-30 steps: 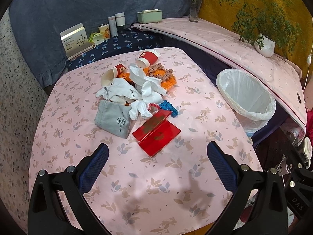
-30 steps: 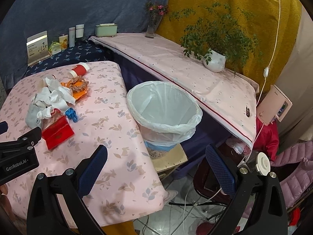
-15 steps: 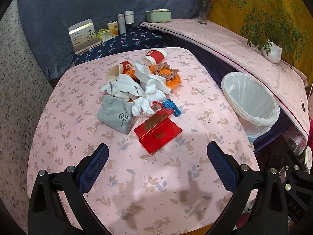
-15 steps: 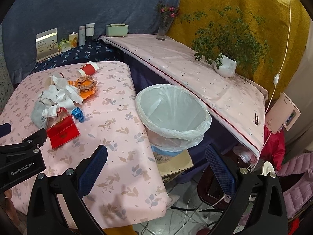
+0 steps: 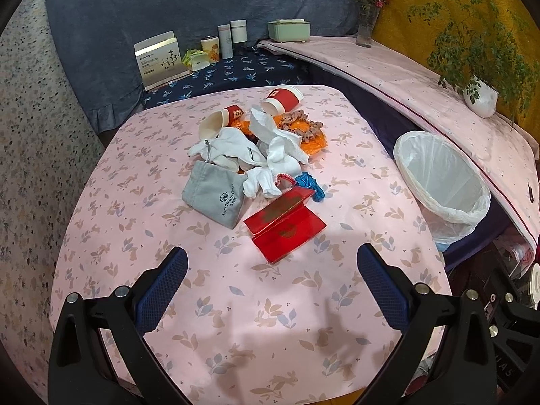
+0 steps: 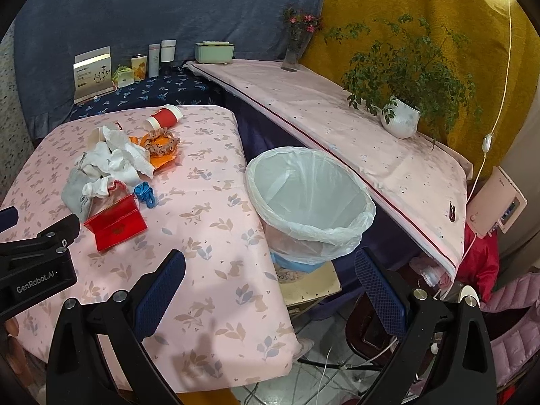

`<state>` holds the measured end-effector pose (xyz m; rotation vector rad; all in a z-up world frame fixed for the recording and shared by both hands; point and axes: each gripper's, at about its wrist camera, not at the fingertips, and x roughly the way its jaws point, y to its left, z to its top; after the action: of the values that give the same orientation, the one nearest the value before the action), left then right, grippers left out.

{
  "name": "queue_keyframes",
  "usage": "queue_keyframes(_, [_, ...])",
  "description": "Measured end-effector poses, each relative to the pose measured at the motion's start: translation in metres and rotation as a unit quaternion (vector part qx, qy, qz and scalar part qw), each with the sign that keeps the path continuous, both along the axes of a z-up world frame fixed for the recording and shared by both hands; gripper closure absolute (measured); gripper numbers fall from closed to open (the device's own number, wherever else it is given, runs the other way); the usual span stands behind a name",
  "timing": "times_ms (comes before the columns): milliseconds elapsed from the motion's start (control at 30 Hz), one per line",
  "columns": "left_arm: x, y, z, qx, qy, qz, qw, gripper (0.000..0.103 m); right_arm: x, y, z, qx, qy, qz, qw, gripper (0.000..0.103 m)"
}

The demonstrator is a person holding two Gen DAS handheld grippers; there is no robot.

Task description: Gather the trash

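A pile of trash lies mid-table: a red folded card [image 5: 285, 224], a grey pouch [image 5: 214, 195], white crumpled tissues [image 5: 270, 148], a blue wrapper [image 5: 308, 184], an orange wrapper [image 5: 312, 138] and two red paper cups [image 5: 281, 98]. A bin with a white liner [image 5: 442, 182] stands right of the table. My left gripper [image 5: 271, 278] is open and empty, above the table's near part, short of the card. My right gripper [image 6: 270, 285] is open and empty over the table's right edge, near the bin [image 6: 310, 202]. The pile also shows in the right wrist view [image 6: 118, 165].
The table carries a pink floral cloth [image 5: 135, 202]. Behind it a dark blue shelf holds a card box [image 5: 158, 59], jars and bottles [image 5: 226, 42]. A long pink-covered ledge [image 6: 337, 118] with a potted plant [image 6: 401, 119] and a vase [image 6: 292, 54] runs along the right.
Both grippers have drawn back and swung a little, so the table and bin sit slightly farther in view. Both stay open. Nothing on the table has moved.
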<state>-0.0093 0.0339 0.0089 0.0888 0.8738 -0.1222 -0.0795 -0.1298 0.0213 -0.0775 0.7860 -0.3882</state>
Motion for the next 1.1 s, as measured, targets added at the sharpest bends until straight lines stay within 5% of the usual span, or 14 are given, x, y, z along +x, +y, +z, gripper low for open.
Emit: queue_keyframes(1100, [0.011, -0.020, -0.005, -0.003, 0.007, -0.014, 0.9999, 0.007, 0.013, -0.016, -0.007, 0.008, -0.008, -0.005, 1.000, 0.007])
